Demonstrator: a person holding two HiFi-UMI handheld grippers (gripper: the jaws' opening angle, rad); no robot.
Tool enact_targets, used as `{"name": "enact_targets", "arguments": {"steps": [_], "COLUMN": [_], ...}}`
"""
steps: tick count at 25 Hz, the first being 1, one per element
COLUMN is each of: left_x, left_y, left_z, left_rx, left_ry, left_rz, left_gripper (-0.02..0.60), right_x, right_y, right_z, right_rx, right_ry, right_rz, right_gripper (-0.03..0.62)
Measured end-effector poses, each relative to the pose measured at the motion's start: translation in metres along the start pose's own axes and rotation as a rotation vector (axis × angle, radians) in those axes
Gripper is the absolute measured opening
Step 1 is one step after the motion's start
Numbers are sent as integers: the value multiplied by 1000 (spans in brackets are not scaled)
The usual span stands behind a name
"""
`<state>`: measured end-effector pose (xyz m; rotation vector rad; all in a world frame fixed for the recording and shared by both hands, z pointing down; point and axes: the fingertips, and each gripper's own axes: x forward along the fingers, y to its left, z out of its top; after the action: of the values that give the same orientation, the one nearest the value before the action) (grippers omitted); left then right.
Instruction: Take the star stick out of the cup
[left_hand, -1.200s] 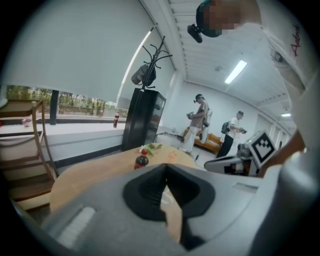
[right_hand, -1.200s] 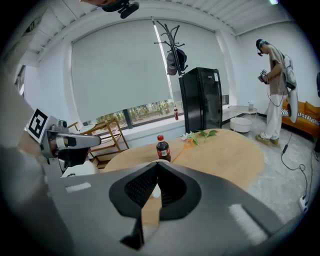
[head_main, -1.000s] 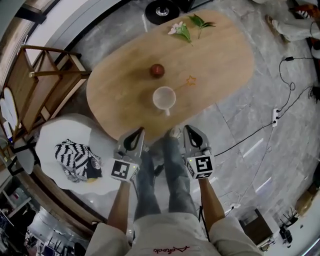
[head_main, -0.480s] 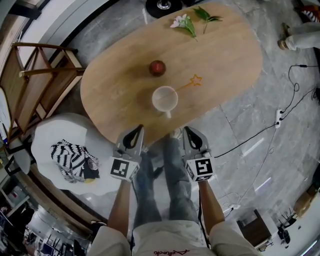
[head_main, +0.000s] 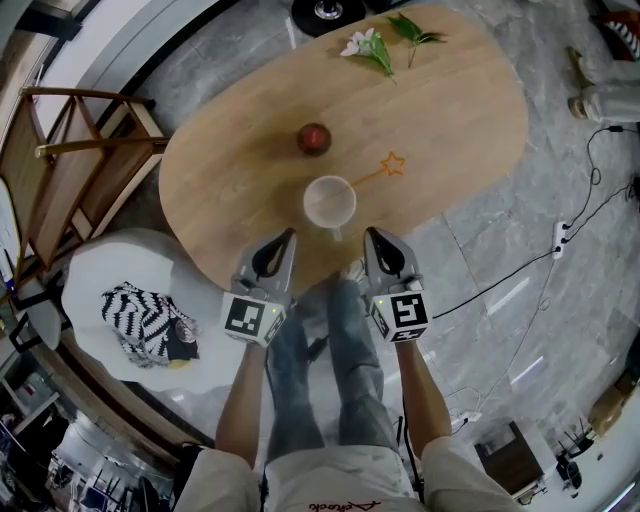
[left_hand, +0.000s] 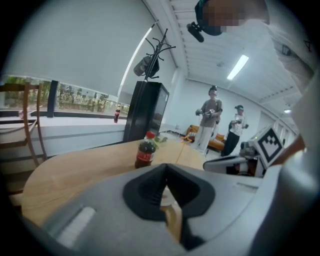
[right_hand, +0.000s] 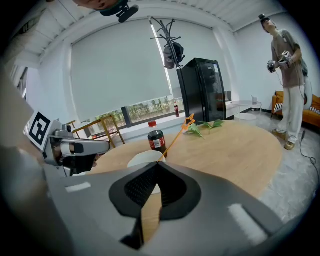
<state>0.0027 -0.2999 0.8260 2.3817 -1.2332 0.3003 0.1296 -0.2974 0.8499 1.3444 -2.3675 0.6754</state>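
Both claws are pinched fully closed, nothing in either one. In the head view the left gripper (head_main: 288, 236) and right gripper (head_main: 368, 233) sit side by side in the lower middle, tips over the near edge of the oval wooden table (head_main: 450, 110). The white cup (head_main: 329, 201) is dead center, just above the tips and between them. The orange star stick (head_main: 375, 173) is in the cup, leaning out toward the upper right. A cola bottle (head_main: 314, 138) stands just above the cup, with leafy flower sprigs (head_main: 372, 45) near the top edge.
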Motion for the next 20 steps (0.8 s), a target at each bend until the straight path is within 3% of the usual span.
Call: {"name": "enact_targets", "arguments": {"steps": [6, 7, 10, 14, 20], "left_x": [18, 20, 22, 20, 18], "left_y": [2, 2, 4, 3, 5], "left_z": [1, 1, 1, -2, -8], "left_rx": [18, 19, 19, 18, 15], "left_ry": [0, 0, 3, 8, 17], "left_rz": [-16, -16, -12, -13, -14], "left_gripper": [2, 2, 2, 2, 2], "right_x": [23, 27, 37, 49, 69], "right_y": [-11, -13, -18, -20, -24], "right_z": [8, 8, 11, 16, 24], "right_rx": [2, 3, 15, 43, 67], "right_ry": [-22, -23, -28, -46, -65], "right_rz": [9, 8, 9, 24, 34], "right_gripper": [7, 45, 70, 189, 174]}}
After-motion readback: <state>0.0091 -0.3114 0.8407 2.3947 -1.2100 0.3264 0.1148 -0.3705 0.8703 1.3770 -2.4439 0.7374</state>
